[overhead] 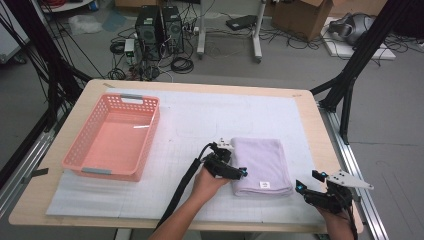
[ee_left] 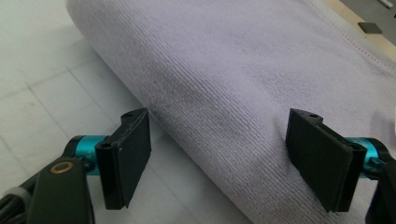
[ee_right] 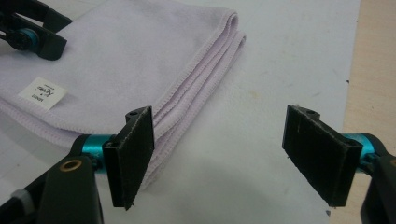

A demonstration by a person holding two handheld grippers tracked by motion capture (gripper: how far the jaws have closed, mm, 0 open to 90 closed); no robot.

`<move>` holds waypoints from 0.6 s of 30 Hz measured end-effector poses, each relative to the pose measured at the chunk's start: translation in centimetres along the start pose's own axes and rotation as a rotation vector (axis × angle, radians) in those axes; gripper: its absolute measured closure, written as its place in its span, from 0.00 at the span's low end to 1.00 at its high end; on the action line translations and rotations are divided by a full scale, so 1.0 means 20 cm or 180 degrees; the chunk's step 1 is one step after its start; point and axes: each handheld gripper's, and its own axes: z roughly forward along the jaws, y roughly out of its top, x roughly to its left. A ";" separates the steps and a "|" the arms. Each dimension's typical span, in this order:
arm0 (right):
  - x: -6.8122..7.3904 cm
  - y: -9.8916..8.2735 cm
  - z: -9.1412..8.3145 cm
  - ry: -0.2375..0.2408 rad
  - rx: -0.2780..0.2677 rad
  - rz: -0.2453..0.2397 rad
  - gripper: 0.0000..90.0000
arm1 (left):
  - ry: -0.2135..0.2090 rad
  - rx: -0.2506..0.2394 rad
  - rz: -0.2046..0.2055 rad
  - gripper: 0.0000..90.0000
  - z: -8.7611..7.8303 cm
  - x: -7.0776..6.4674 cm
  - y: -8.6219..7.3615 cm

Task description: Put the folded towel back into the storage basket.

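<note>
A folded lilac towel point(overhead: 261, 165) lies on the white mat, its small white label point(overhead: 265, 184) near the front edge. My left gripper point(overhead: 236, 164) is at the towel's left side. In the left gripper view its jaws stand wide open point(ee_left: 224, 158) astride the towel's rounded fold point(ee_left: 243, 70), one over the mat and one over the cloth, neither pressing. My right gripper point(overhead: 310, 181) is off the towel's front right corner. It is open point(ee_right: 224, 158), with the stacked towel edges point(ee_right: 196, 79) just ahead of its left jaw and only mat between the jaws.
A pink plastic basket point(overhead: 115, 135) stands on the mat's left side with nothing in it. The wooden table edge point(overhead: 320, 145) runs close to the right of the towel. The left gripper's cable point(overhead: 182, 190) trails toward the front edge.
</note>
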 end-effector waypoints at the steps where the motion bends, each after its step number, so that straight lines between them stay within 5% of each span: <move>1: 0.00 0.00 0.00 0.0001 0.0007 0.0014 0.27 | -0.0004 0.0006 -0.0001 0.25 0.00 0.00 0.00; 7: 0.01 0.00 0.01 0.0010 0.0005 -0.0019 0.27 | -0.0067 -0.0001 -0.0017 0.28 0.00 0.01 0.00; 9: 0.01 0.00 0.01 0.0020 0.0012 -0.0018 0.27 | -0.0186 0.0001 -0.0091 0.41 0.01 0.01 0.00; 18: 0.01 0.01 0.02 0.0029 0.0025 -0.0026 0.27 | -0.0293 -0.0052 -0.0289 0.66 0.03 0.02 0.00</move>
